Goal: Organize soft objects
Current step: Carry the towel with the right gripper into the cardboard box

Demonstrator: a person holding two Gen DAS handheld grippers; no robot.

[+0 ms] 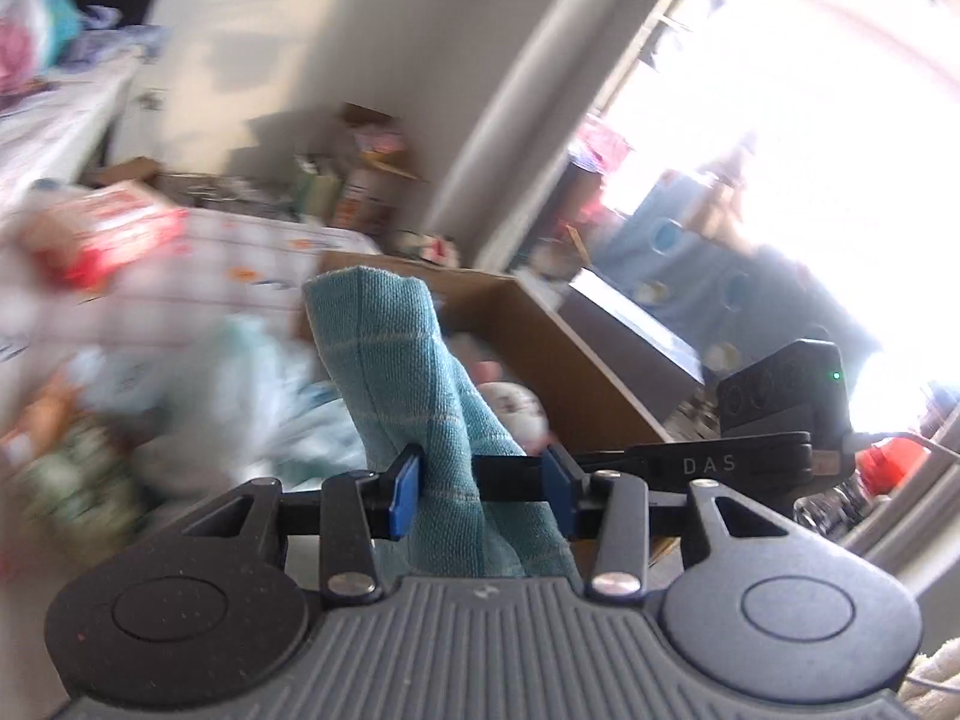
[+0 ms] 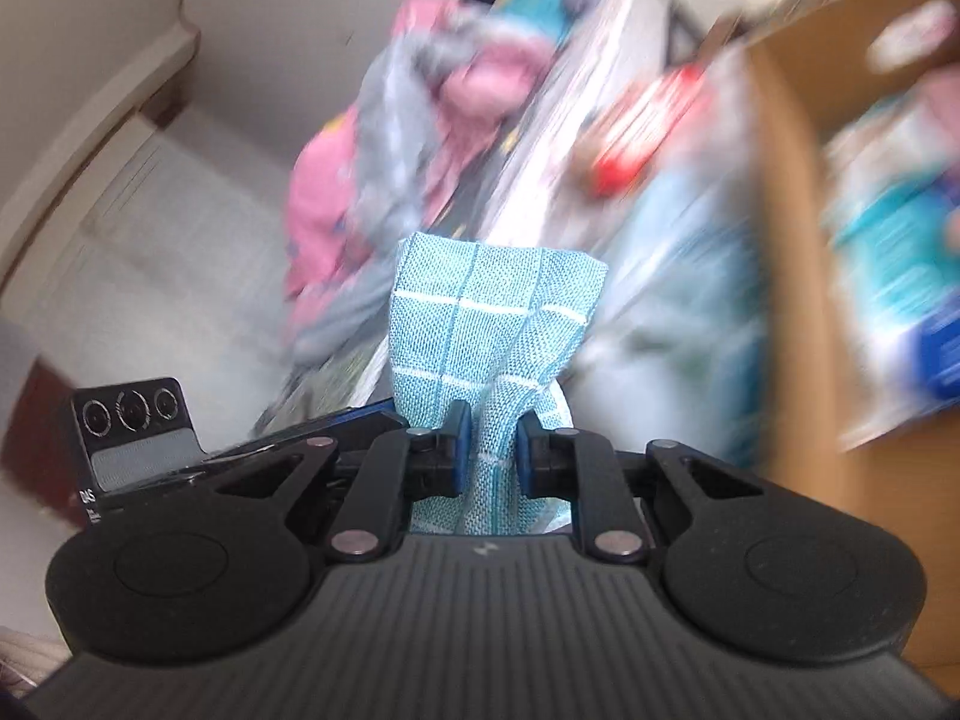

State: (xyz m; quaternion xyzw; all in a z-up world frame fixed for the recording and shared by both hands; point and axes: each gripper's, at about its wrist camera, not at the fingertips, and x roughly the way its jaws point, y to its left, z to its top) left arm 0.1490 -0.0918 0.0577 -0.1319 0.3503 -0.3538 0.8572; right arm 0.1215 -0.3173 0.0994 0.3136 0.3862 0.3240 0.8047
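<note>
Left wrist view: the left gripper [image 1: 480, 489] pinches the teal cloth [image 1: 399, 360], just before the cardboard box [image 1: 540, 330]. The right gripper [image 2: 487, 441] clamps another corner. Light, limp, non-slippery weave; corners suit gripping.

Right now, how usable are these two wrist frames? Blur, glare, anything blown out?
Left wrist: window at upper right is blown out to white; the background left is motion-smeared, but the teal cloth and left gripper are sharp. Right wrist: no glare, even light, heavy motion blur across the background clutter and cardboard box; the cloth and right gripper stay crisp. Both show fisheye bending.
</note>
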